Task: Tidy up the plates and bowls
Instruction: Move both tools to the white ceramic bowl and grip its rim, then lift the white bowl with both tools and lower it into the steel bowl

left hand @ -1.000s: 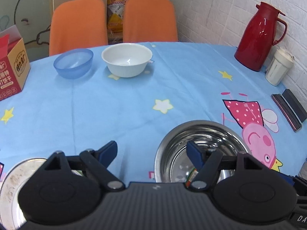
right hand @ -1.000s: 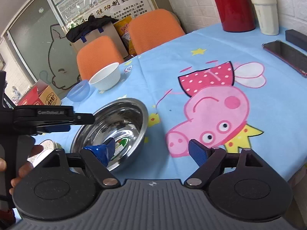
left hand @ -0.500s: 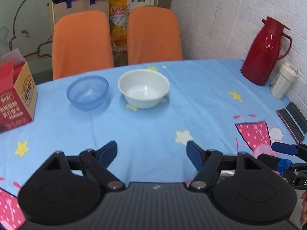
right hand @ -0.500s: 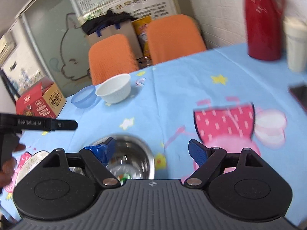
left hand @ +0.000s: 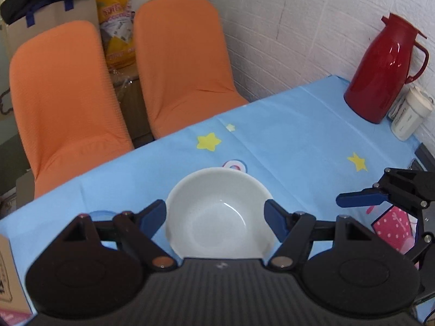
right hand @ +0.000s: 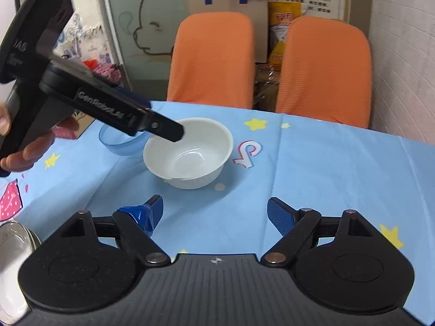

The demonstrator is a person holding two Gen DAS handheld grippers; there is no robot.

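A white bowl [left hand: 217, 214] stands on the blue tablecloth [left hand: 285, 141]. My left gripper [left hand: 216, 216] is open, its two blue fingertips on either side of the bowl's rim, just above it. The bowl also shows in the right wrist view [right hand: 189, 152], with the left gripper [right hand: 163, 129] over its left rim. My right gripper [right hand: 214, 213] is open and empty, a little in front of the bowl. A blue translucent bowl [right hand: 119, 142] sits left of the white one, mostly hidden behind the left gripper. A steel plate edge [right hand: 13, 244] shows at the lower left.
Two orange chairs [left hand: 179, 62] stand behind the table's far edge. A red thermos [left hand: 383, 68] and a white cup [left hand: 410, 116] stand at the right by the brick wall. A cardboard box corner [left hand: 8, 271] is at the left.
Both grippers have moved forward across the table towards the white bowl. The left one now straddles it. The steel bowl has dropped out of view.
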